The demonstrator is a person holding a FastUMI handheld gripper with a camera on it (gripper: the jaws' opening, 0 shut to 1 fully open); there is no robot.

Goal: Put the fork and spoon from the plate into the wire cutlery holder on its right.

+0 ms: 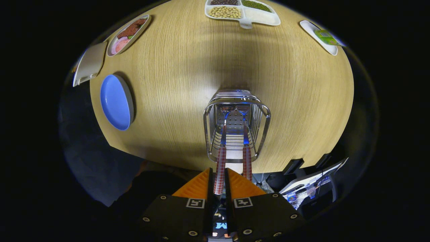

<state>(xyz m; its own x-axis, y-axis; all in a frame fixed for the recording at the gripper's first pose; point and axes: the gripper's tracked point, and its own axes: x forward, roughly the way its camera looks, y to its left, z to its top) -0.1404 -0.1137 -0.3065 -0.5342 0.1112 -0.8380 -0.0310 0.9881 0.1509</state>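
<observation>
Round wood-grain table (pixel 188 84) below, dark booth around it. Gripper (pixel 220 183) points steeply down over the near table edge, fingers pinched on a red-checked utensil handle (pixel 220 168); its metal end sits inside the wire cutlery holder (pixel 237 127) just ahead of the fingers. Second checked handle (pixel 247 163) stands in the holder just right of the fingers, not gripped. Can't tell which is fork or spoon. Blue plate (pixel 116 101) well off to the left, bare. Beyond: divided tray of beans (pixel 242 11), oval dish with food (pixel 127 33) far left, white dish with green packet (pixel 322 37) far right.
</observation>
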